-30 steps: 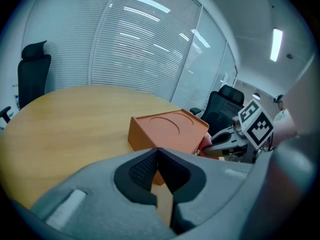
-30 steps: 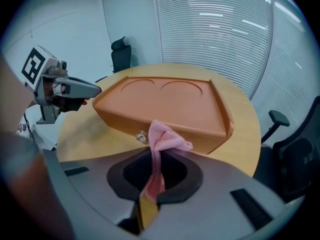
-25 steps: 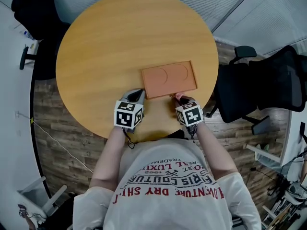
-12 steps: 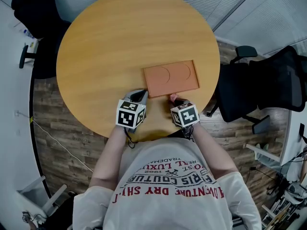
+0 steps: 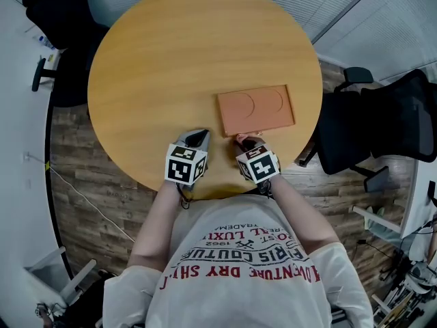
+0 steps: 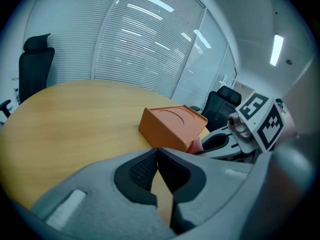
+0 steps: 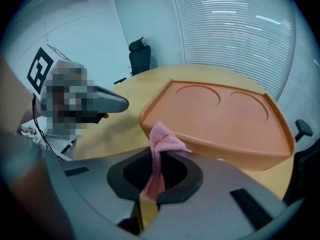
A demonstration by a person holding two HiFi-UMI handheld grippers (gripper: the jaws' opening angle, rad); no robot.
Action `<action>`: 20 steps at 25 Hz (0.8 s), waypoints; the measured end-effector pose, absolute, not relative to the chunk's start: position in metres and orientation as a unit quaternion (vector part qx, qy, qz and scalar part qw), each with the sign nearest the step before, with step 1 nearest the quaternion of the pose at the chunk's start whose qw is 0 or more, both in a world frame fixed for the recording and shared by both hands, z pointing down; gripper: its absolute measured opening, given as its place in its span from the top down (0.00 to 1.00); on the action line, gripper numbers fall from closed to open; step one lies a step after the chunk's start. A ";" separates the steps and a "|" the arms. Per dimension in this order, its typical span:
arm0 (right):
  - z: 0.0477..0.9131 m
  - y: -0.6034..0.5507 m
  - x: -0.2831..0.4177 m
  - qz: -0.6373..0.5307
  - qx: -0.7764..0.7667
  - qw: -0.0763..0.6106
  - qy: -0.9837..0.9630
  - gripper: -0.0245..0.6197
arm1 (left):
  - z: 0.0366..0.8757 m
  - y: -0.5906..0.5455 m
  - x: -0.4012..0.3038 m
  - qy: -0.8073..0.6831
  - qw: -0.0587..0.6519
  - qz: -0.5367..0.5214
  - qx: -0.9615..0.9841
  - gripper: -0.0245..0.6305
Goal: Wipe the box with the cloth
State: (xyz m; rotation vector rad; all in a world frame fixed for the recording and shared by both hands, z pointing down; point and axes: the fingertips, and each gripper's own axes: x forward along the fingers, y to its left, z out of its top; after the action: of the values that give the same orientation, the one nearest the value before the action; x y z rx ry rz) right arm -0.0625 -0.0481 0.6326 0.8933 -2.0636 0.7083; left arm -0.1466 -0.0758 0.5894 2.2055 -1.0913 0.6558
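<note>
We see a closed orange box [image 5: 256,109] on the surface [image 5: 171,60]. Our right gripper [image 5: 246,142] pinches a pink cloth [image 7: 161,144] in its fingers just beside the box. Our left gripper [image 5: 198,138] has its fingers pressed together, empty.

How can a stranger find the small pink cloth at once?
Start at the round wooden table and find the flat orange box near its edge. At the box's near side the right gripper pinches the small pink cloth, the only soft thing there.

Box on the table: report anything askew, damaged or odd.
Nothing stands out. The box lies flat on the table, the pink cloth is pinched in the right gripper by the box's near edge; the left gripper is shut, empty.
</note>
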 end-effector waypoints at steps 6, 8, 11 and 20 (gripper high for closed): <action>0.630 -0.041 -0.085 0.275 0.338 0.374 -0.818 0.91 | 0.591 -0.071 -0.164 -0.415 0.294 0.248 0.825 0.95; 0.630 -0.040 -0.090 0.277 0.337 0.373 -0.819 0.91 | 0.590 -0.071 -0.168 -0.415 0.293 0.248 0.824 0.95; 0.629 -0.041 -0.094 0.283 0.339 0.369 -0.818 0.91 | 0.588 -0.071 -0.173 -0.415 0.292 0.247 0.825 0.95; 0.629 -0.025 -0.119 0.288 0.305 0.379 -0.825 0.91 | 0.592 -0.065 -0.186 -0.410 0.300 0.244 0.826 0.95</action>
State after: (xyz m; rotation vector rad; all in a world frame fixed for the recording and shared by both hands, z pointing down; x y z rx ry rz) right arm -0.1191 -0.0246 0.6288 0.7786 -2.1085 0.7350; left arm -0.1857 -0.0651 0.5918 2.1931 -1.0884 0.6489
